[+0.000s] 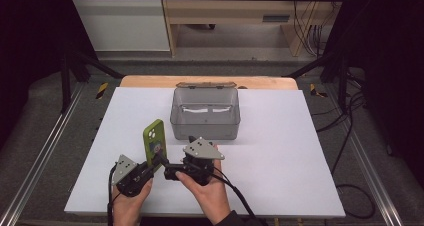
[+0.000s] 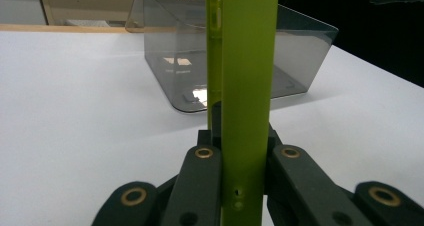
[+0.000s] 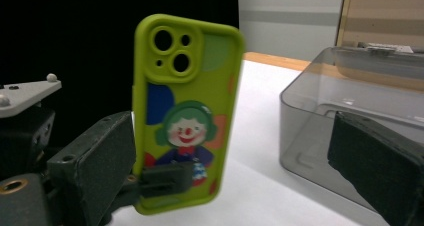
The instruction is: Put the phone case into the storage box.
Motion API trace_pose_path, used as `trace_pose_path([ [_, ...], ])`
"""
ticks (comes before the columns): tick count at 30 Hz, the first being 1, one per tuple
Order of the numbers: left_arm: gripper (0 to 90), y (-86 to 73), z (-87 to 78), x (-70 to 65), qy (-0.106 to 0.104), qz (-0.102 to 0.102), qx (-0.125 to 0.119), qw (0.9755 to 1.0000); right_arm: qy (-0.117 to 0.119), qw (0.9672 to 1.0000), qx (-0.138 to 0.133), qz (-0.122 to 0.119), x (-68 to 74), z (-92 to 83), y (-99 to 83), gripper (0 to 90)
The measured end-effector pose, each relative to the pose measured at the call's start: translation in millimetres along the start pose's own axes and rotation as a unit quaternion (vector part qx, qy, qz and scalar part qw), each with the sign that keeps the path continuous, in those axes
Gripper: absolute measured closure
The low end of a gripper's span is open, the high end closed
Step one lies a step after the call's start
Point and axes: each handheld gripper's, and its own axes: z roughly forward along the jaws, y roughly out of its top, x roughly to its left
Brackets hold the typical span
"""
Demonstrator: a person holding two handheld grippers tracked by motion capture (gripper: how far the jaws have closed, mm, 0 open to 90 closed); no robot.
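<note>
Left claw (image 1: 150, 162) at lower left of the high view is clamped on the bottom end of a green phone case (image 1: 153, 142), holding it upright just above the white table (image 1: 280, 136). In the left claw view the case (image 2: 242, 86) stands edge-on between the closed jaws. Right claw (image 1: 167, 170), lower centre, points at the case; in its own view the jaws stand apart on either side, case (image 3: 185, 111) not touched. Grey clear box (image 1: 205, 113) sits open behind, mid-frame.
</note>
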Motion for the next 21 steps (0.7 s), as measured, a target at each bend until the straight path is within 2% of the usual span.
trace_pose_path([
  [6, 85.9, -0.7, 0.2, -6.1, 0.001, 0.006, -0.005, 1.0000, 0.002, 0.9999, -0.013, 0.011, 13.5, 7.7, -5.0, 7.7],
  [11, 85.9, -1.1, 0.5, -10.7, 0.000, 0.011, -0.008, 0.9999, -0.008, 0.9995, -0.022, 0.020, 15.8, 8.6, -5.1, 9.9],
  [16, 85.9, -1.3, 1.3, -13.9, -0.002, 0.017, -0.007, 0.9998, -0.008, 0.9994, -0.032, 0.013, 19.8, 9.6, -6.0, 17.8],
  [18, 85.9, -1.4, 1.3, -14.5, -0.001, 0.017, -0.008, 0.9998, -0.003, 0.9993, -0.034, 0.013, 22.1, 10.4, -6.5, 24.9],
  [21, 85.9, -1.4, 1.3, -15.4, -0.001, 0.019, -0.008, 0.9998, 0.006, 0.9992, -0.037, 0.014, 24.6, 11.2, -6.8, 30.9],
])
